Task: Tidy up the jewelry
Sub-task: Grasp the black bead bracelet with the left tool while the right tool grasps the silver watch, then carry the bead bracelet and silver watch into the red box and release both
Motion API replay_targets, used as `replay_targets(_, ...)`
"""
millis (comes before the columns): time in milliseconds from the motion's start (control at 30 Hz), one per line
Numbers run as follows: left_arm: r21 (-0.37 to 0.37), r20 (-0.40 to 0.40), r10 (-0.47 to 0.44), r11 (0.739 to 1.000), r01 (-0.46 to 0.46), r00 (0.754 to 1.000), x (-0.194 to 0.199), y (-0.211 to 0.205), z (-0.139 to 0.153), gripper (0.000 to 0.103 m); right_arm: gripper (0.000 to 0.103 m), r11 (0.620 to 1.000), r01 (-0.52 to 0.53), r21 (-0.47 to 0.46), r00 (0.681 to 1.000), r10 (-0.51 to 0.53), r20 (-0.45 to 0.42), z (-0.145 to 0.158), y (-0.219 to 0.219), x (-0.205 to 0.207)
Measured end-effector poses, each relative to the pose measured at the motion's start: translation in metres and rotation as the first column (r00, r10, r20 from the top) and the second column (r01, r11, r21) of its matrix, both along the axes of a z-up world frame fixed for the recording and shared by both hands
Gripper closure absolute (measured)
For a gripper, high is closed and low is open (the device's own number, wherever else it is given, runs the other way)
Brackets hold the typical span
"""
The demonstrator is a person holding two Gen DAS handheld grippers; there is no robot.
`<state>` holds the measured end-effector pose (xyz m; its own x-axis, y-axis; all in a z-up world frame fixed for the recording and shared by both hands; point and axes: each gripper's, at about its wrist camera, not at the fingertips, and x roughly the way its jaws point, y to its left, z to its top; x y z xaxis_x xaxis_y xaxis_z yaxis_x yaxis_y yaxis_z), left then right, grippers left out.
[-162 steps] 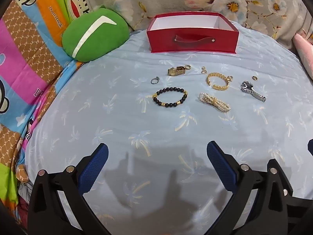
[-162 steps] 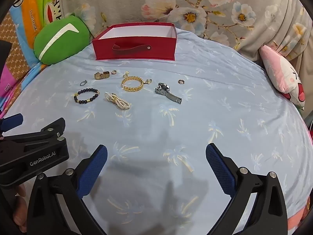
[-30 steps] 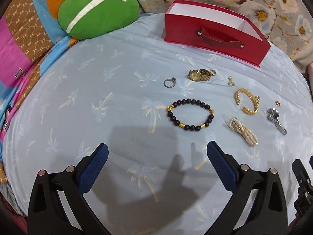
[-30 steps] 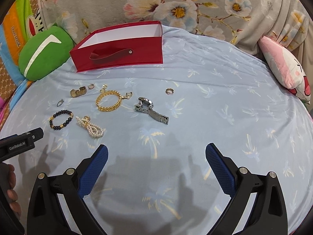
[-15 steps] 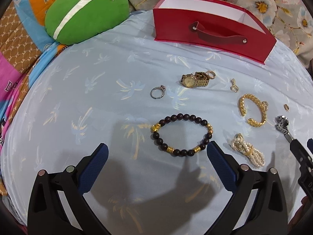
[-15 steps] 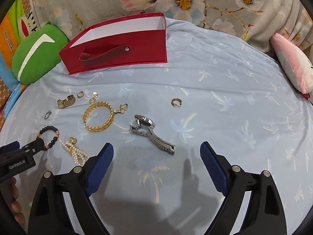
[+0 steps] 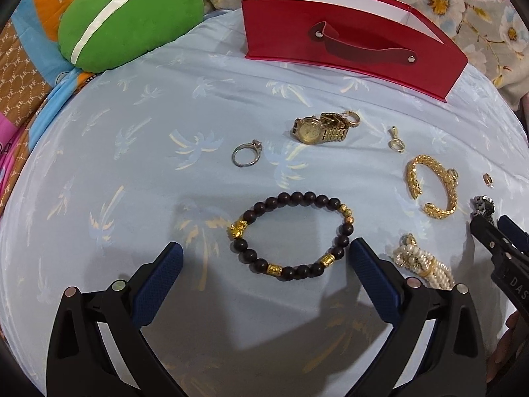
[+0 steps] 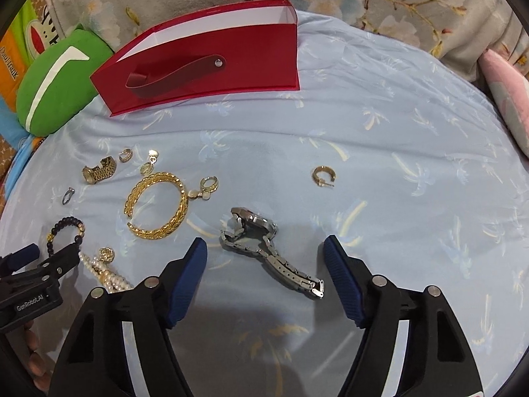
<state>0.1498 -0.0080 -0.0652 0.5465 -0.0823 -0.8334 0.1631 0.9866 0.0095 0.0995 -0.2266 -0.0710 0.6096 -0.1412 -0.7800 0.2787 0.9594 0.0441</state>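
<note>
- The left gripper is spread wide, holding nothing, just above the black bead bracelet with gold beads.
- The right gripper is wide open too, with the silver metal watch lying between its blue fingers.
- Both pieces lie on the light blue sheet.
- The open red box sits farther back.

Bright, even indoor light; soft tool shadows on bedsheet; sharp focus; strong fisheye bending, dark corners.

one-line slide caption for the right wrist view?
Open right claw straddling a silver watch on the blue sheet, red box behind.
</note>
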Motion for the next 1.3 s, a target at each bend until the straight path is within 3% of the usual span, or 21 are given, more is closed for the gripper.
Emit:
replay_targets(67,-0.009,0.006,-0.019,1.0,0.019,1.0,-0.001,-0.003,0.0,0.007,0.041,1.0,-0.005,-0.005,1.0,0.005,0.007,0.0,0.0,0.001)
replay_targets(200,-0.009,0.031,-0.065,0.998,0.065,0.997,-0.007,-0.012,0.003,0.017,0.067,1.0,-0.009,-0.002,1.0,0.009,0.015,0.001,-0.001,0.001)
replay_targets(400,-0.055,0.045,-0.108,0.992,0.11,0.993,-0.011,-0.015,0.01,0.06,0.091,0.999,-0.024,0.035,0.999,0.023,0.023,0.001,-0.002,0.0)
replay_targets(467,-0.082,0.038,-0.119,0.989,0.122,0.992,-0.012,-0.014,0.011,0.08,0.091,0.998,-0.025,0.056,0.999,0.023,0.026,0.001,-0.003,-0.002)
replay_targets(600,-0.134,0.022,-0.134,0.982,0.135,0.991,-0.013,-0.011,0.014,0.096,0.092,0.995,-0.036,0.096,0.999,0.032,0.045,0.005,-0.001,-0.008)
replay_targets(700,-0.151,0.047,-0.133,0.979,0.139,0.99,-0.02,-0.008,0.024,0.096,0.094,0.993,-0.048,0.108,0.997,0.041,0.066,0.012,0.003,-0.015)
replay_targets(733,-0.162,0.05,-0.135,0.977,0.141,0.99,-0.023,-0.006,0.028,0.096,0.098,0.992,-0.053,0.114,0.996,0.045,0.073,0.014,0.003,-0.018)
replay_targets(1300,-0.196,0.181,-0.151,0.963,0.186,0.972,-0.056,0.005,0.093,0.096,0.098,0.988,-0.108,0.113,0.978,0.085,0.19,0.063,0.017,-0.053)
